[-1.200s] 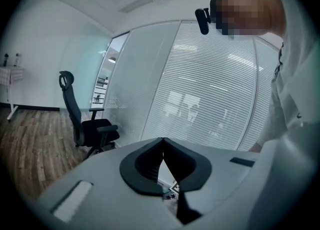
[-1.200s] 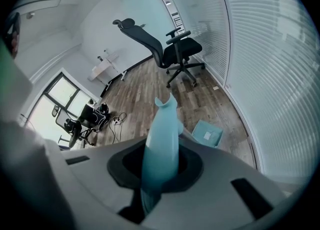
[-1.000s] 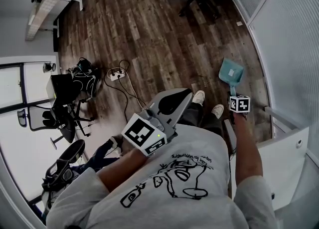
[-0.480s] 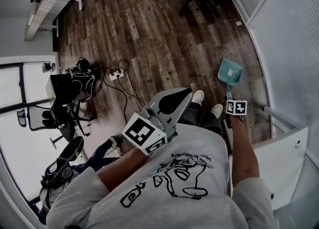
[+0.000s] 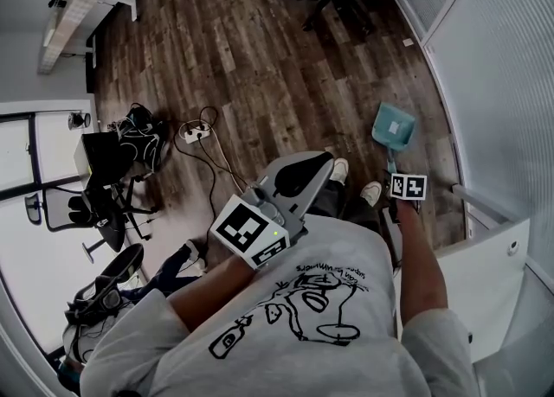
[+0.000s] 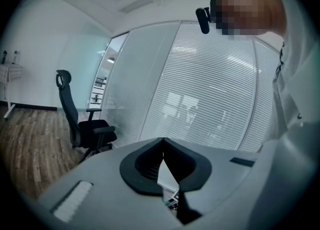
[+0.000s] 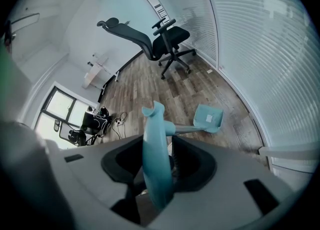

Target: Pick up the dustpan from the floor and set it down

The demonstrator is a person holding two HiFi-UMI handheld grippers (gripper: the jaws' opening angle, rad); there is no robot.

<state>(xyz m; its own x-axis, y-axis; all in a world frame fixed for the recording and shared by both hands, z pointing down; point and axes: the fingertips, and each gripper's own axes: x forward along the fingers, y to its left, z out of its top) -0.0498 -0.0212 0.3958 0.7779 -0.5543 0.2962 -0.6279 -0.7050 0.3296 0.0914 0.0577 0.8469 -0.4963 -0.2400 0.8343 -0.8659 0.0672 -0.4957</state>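
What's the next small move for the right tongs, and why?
Probably draw the right tongs straight back off the handle. Their jaws have just been opening, a gap shows beside the handle between them, and the dustpan appears to rest with its pan on the floor, so it looks set down. Go gently to avoid tipping it.

Dustpan (image 5: pixel 385 133): smooth plastic, slight sheen. Floor (image 5: pixel 260 49): wood planks, matt, visible grain. Shirt (image 5: pixel 355 339): soft printed cloth.

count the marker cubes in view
2: one cube on the left gripper, mid-frame; the other on the right gripper, whose jaws have just been opening around the dustpan handle.
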